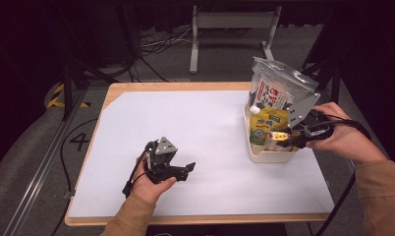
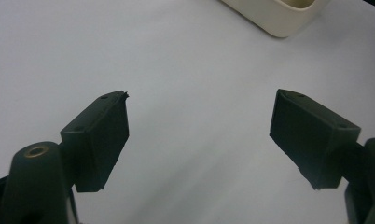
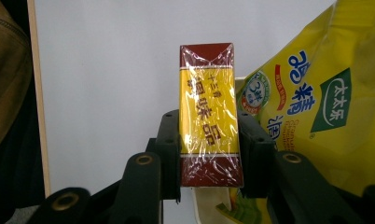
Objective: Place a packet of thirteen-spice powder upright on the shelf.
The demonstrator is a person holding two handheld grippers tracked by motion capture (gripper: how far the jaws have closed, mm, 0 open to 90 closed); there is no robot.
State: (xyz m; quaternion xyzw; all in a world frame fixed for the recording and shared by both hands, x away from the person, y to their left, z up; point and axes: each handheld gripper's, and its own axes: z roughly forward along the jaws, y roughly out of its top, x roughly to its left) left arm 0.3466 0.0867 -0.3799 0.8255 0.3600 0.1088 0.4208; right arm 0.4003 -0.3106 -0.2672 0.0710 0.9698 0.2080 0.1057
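Observation:
A small yellow and dark-red box [image 3: 208, 116] wrapped in clear film sits between the jaws of my right gripper [image 3: 209, 142], which is shut on it. In the high view the box [image 1: 278, 136] is held over the cream bin [image 1: 271, 156] at the table's right side by my right gripper [image 1: 290, 138]. A yellow bag [image 3: 323, 107] stands in the bin beside the box. My left gripper [image 1: 189, 167] rests low over the white sheet near the front left, open, with nothing between its jaws [image 2: 199, 140].
A clear pouch with red print [image 1: 276, 88] rises from the back of the bin, with the yellow bag [image 1: 267, 123] in front of it. The white sheet [image 1: 185, 128] covers the wooden table. The bin's corner [image 2: 281, 21] lies ahead of my left gripper. Cables and a metal stand lie on the floor behind.

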